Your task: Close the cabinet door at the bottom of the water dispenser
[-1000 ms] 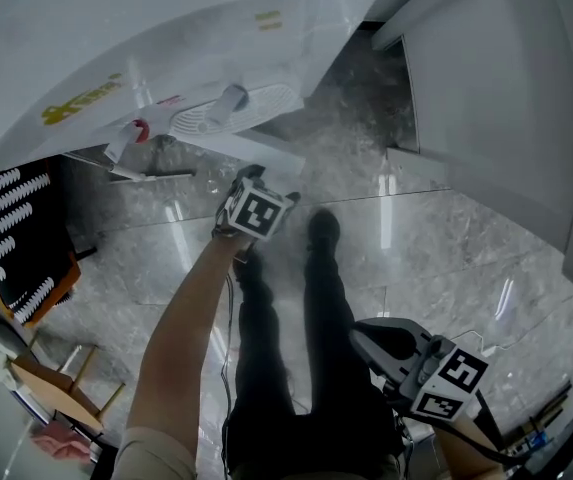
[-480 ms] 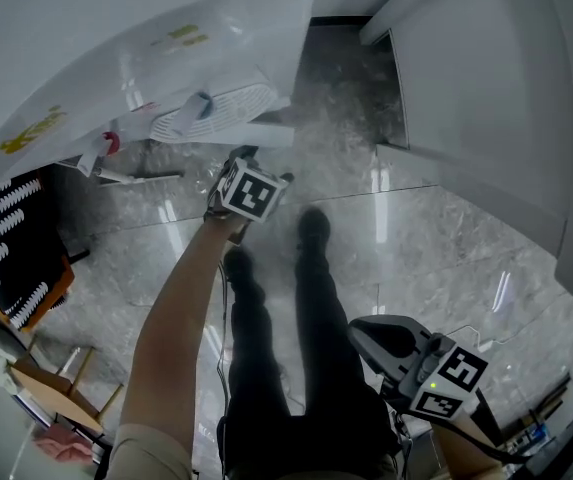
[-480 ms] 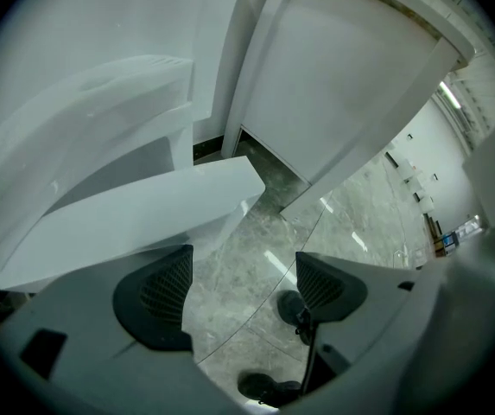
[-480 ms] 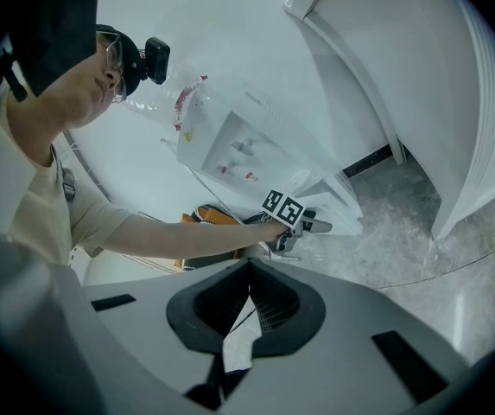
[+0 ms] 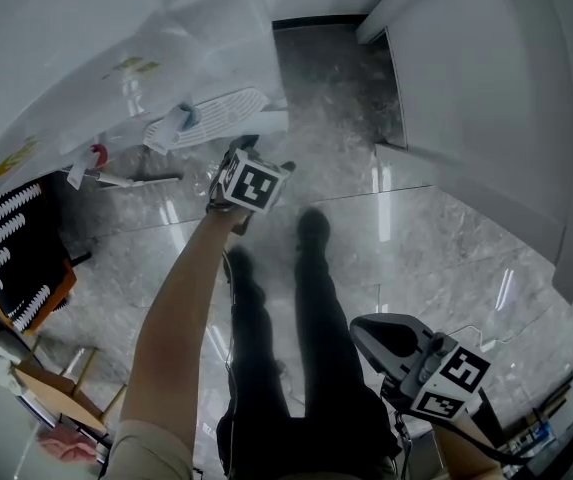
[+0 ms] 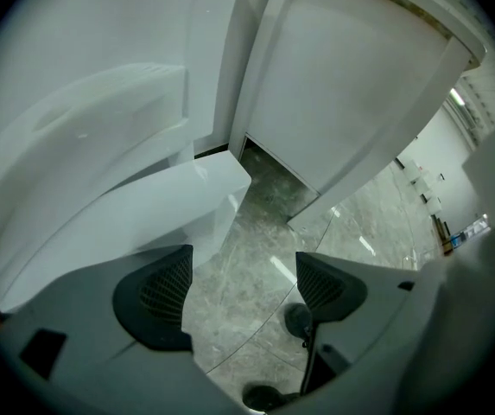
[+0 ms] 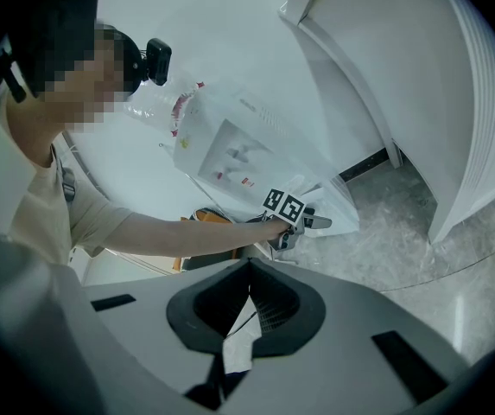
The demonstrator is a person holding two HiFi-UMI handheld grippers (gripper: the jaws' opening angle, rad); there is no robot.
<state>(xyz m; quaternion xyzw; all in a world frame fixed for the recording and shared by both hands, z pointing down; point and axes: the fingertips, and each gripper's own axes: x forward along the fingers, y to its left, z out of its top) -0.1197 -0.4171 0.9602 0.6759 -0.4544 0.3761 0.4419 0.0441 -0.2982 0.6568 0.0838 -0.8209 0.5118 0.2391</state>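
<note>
The left gripper (image 6: 240, 290), jaws spread and empty, hovers near the glossy white water dispenser (image 5: 96, 58) at upper left. The right gripper (image 7: 247, 305) has its jaws pressed together.

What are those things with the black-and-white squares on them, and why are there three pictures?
Those are grabbing tools called grippers, and a person holds one in each hand. One picture comes from a camera on the person's head, looking down at their legs and the shiny grey floor. The other two come from small cameras riding on the grippers. The left gripper is stretched out towards the white water dispenser; its jaws are open with nothing between them. The right gripper hangs low by the person's side, jaws closed, holding nothing.
</note>
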